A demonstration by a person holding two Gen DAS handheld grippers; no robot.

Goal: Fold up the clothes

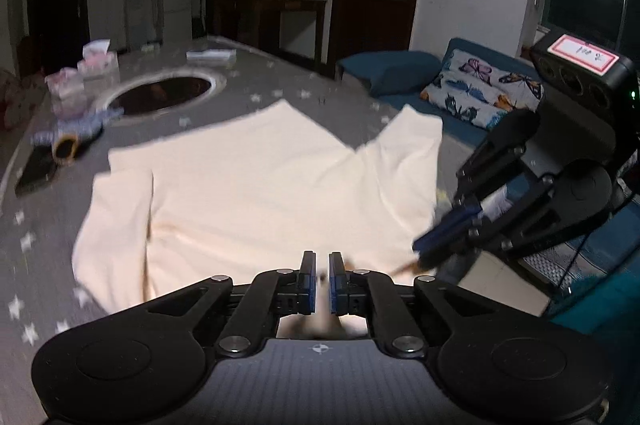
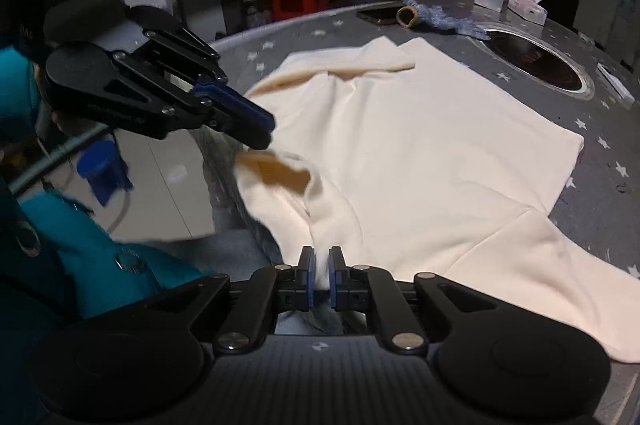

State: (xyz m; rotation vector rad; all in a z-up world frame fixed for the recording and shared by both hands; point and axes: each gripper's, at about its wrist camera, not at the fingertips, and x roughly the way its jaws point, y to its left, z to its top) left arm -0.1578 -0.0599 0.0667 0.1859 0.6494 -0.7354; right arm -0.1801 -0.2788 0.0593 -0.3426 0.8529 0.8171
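Observation:
A cream long-sleeved top (image 1: 260, 181) lies spread on a grey star-patterned table (image 1: 24, 225); it also fills the right wrist view (image 2: 432, 153). My left gripper (image 1: 322, 279) is shut on the top's near edge, with cloth between its blue pads. My right gripper (image 2: 321, 275) is shut on the same edge further along. In the left wrist view the right gripper (image 1: 424, 253) reaches in from the right onto the edge. In the right wrist view the left gripper (image 2: 260, 137) holds a lifted bit of the edge by the collar.
A round inset hob (image 1: 160, 93) sits in the table beyond the top. A phone (image 1: 36, 171), a blue-grey cloth with a cup (image 1: 76, 137) and tissue boxes (image 1: 98, 59) lie at the far left. A sofa with a butterfly cushion (image 1: 480, 93) stands right.

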